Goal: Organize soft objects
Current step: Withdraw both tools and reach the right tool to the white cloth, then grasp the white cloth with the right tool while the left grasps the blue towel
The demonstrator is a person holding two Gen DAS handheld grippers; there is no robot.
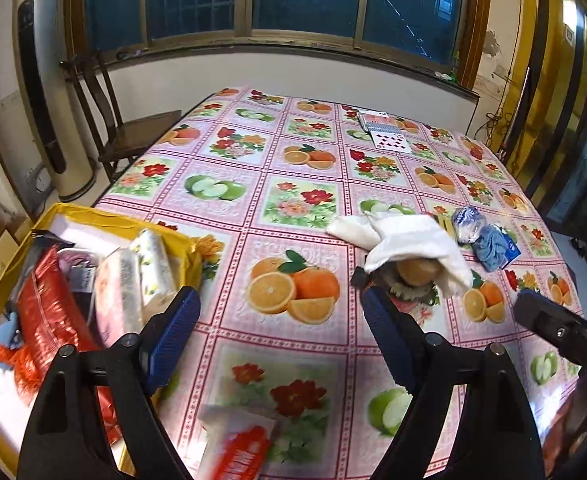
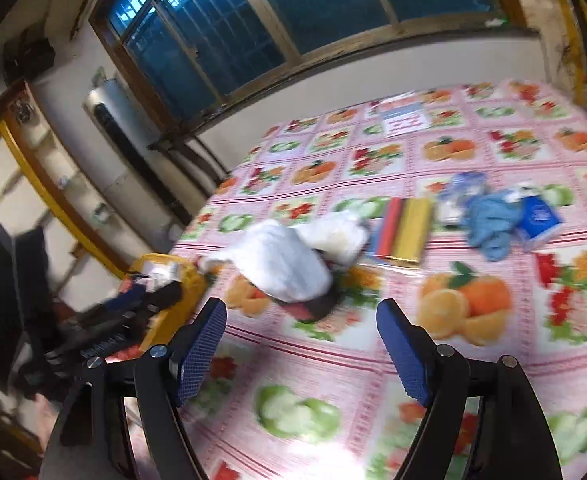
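Dark barred windows back a wide tabletop (image 1: 293,208) under a pink fruit-and-flower oilcloth. At its left edge the yellow cardboard box (image 1: 93,216) already holds packets, so sorting looks midway. Next seems the crumpled white cloth (image 1: 409,240), lying mid-table over something round and brown, which may snag a lift. A blue rag (image 1: 489,248) lies beside it. The left gripper (image 1: 281,340) and right gripper (image 2: 301,344) hover wide open, empty.
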